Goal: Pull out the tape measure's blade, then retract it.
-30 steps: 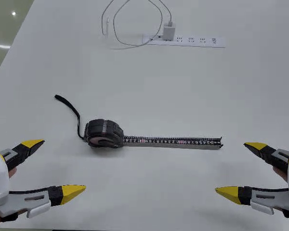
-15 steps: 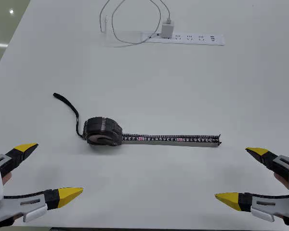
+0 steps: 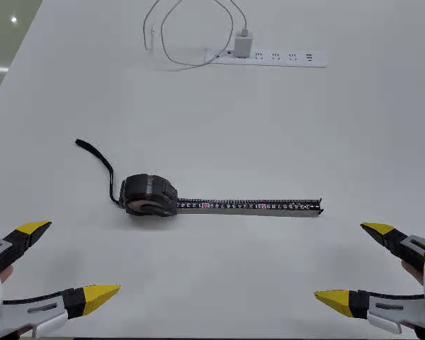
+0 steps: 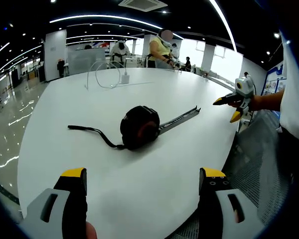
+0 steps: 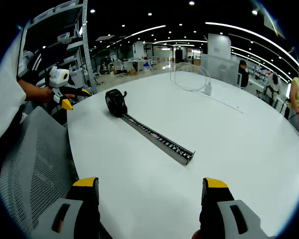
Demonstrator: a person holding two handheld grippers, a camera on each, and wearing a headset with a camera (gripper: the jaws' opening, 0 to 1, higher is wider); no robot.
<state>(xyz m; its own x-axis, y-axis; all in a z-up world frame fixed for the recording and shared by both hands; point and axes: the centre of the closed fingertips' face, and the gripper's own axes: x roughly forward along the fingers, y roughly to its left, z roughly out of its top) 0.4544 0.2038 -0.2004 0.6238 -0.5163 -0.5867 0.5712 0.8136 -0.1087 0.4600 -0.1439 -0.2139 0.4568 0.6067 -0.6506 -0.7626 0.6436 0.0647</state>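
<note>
The left gripper [image 3: 69, 259] hangs with its jaws spread wide and nothing between them, on the near side of the tape measure's case [image 3: 150, 196] and off toward its strap side. The right gripper [image 3: 350, 261] is spread and empty too, also nearer the person than the case but well out past the far end of the blade. The case lies on its flat side on the white table [image 3: 234, 127]. The blade [image 3: 251, 207] runs out of the case's mouth, flat on the surface, with its end hook [image 3: 319, 208] well apart from the case. A black wrist strap [image 3: 99, 161] trails from the opposite side of the case and curls away from the person. Far beyond the case sit a power strip [image 3: 283, 57], a charger [image 3: 242, 46] and a looped white cable [image 3: 171, 42]. With the blade already out, retraction looks to be the step left, and the risks lie there. If the blade is let go with nothing steadying the case, the spring could drag the light case across the smooth table. It could also whip the blade in so the hook slams the mouth. Jaws closing on the thin blade might kink it or slip off, and a pinch on the rounded case might skid. The strap could snag a jaw reaching in from that side. Whether a lock is holding the blade out cannot be told.
</note>
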